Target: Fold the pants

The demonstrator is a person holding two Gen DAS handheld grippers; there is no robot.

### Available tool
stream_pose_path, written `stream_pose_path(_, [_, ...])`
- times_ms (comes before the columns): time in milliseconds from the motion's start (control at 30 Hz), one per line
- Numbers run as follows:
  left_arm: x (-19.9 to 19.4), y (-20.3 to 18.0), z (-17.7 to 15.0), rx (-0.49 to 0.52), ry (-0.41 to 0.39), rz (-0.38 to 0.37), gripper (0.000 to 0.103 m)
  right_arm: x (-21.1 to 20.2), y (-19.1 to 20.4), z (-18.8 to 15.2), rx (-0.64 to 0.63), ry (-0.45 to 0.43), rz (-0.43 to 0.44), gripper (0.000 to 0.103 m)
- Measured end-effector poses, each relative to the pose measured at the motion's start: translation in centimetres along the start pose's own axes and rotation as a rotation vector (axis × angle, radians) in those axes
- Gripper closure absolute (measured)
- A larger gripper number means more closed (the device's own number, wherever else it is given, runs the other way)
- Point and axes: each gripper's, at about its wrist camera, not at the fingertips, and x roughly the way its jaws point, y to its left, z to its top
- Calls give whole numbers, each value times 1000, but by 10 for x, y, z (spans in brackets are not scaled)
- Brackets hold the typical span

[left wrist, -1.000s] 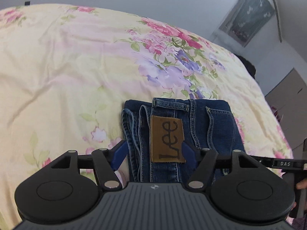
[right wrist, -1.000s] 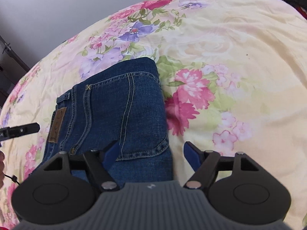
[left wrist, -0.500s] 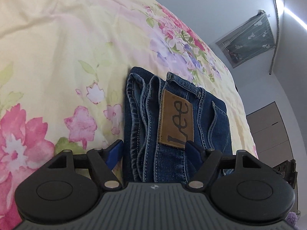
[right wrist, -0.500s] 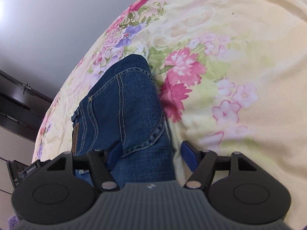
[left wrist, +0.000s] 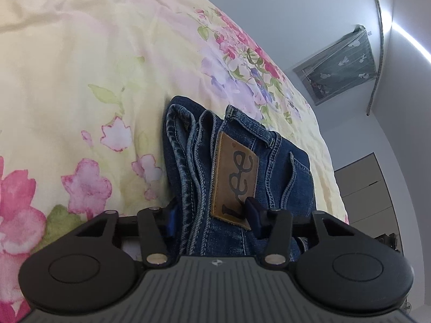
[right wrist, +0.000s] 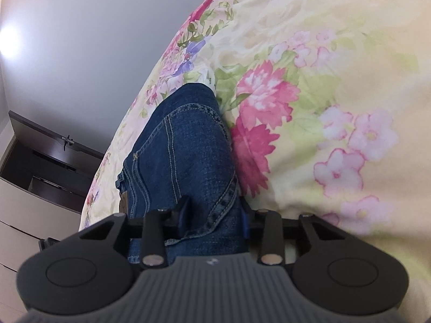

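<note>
Jeans [left wrist: 231, 167] folded on bedspread [left wrist: 80, 80]; both hand-held grippers tilted low, pinching edges.

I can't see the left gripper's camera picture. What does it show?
The left gripper has its two blue fingers on either side of the folded blue jeans, near a brown Lee patch. The jeans lie on a yellow flowered bedspread.

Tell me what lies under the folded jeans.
The folded jeans lie on the floral bedspread, which shows all around them. The denim covers whatever is directly beneath, so that cannot be seen.
</note>
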Motion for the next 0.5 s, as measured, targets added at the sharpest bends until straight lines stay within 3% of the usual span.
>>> stream_pose_path(233, [-13, -19, 6, 40, 12, 46, 70, -22, 50, 2, -126, -15, -61, 85])
stream_pose_path(500, [-61, -32, -4, 61, 20, 30, 73, -51, 116, -12, -257, 20, -87, 87])
